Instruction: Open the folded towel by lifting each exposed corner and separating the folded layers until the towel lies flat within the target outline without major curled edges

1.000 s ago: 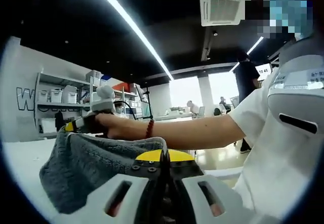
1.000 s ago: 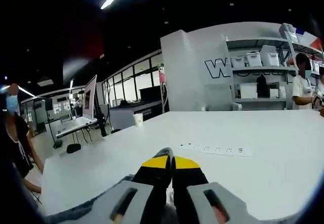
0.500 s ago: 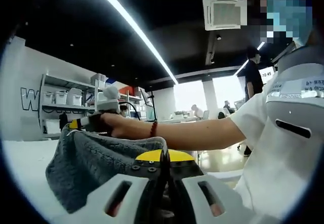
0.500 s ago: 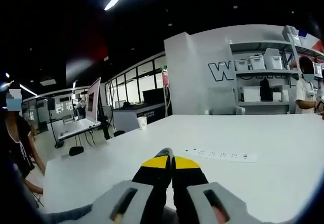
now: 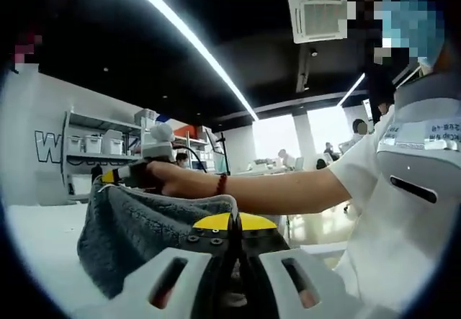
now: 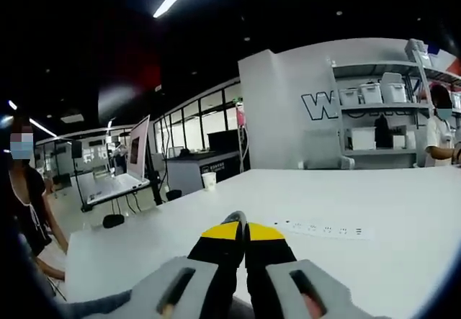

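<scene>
A grey towel (image 5: 140,236) hangs lifted above the white table (image 5: 36,240), stretched between both grippers. My left gripper (image 5: 234,225) is shut, its yellow-tipped jaws closed on the towel's near edge. The right gripper (image 5: 119,177), in the person's hand, pinches the towel's far top corner. In the right gripper view my right gripper (image 6: 243,230) has its jaws pressed together, and a strip of the grey towel (image 6: 94,306) shows low on the left. The towel's lower part is hidden behind the grippers.
A white power strip (image 6: 324,229) lies on the white table (image 6: 389,204); a paper cup (image 6: 209,181) stands at its far edge. A laptop on a stand (image 6: 133,157), shelves with bins (image 6: 382,117) and standing people lie beyond. The person's forearm (image 5: 281,189) spans the left gripper view.
Both views have shifted a little with the hands. In the right gripper view less of the towel shows at the bottom left. Both grippers keep their hold on the towel.
</scene>
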The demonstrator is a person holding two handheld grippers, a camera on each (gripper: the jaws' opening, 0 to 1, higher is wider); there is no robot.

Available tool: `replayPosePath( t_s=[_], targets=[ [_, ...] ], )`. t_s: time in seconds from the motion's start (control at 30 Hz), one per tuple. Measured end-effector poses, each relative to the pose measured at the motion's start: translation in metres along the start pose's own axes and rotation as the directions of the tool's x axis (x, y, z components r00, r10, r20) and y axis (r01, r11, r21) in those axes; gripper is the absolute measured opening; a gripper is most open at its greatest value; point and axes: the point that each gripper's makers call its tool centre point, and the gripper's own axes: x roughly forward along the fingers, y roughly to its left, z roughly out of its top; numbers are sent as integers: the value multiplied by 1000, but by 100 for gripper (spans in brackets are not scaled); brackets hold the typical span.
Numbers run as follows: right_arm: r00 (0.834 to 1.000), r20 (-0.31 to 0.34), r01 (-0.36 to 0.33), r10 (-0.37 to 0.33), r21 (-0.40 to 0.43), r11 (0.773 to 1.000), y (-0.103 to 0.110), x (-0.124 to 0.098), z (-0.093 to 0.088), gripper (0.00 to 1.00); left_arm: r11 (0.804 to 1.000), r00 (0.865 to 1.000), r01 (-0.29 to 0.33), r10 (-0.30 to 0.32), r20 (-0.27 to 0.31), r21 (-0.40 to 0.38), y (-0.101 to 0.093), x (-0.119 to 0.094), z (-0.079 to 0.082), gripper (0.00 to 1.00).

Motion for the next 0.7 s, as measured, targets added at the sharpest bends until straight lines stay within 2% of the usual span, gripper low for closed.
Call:
replayPosePath(
  t_s=[0.17, 0.4, 0.7],
  targets=[
    [1000, 11, -6, 6, -6, 1000, 4, 2, 9, 0, 1000, 1000, -14, 14, 13, 8, 3, -5, 7, 0],
    [1000, 22, -11, 10, 14, 1000, 10, 6, 12, 0, 999, 999, -30, 29, 14, 21, 7, -8, 12, 0],
    [999, 33, -35, 34, 5, 999, 23, 14, 20, 0, 997, 997, -62, 60, 51, 43, 11, -20, 25, 0]
  ],
)
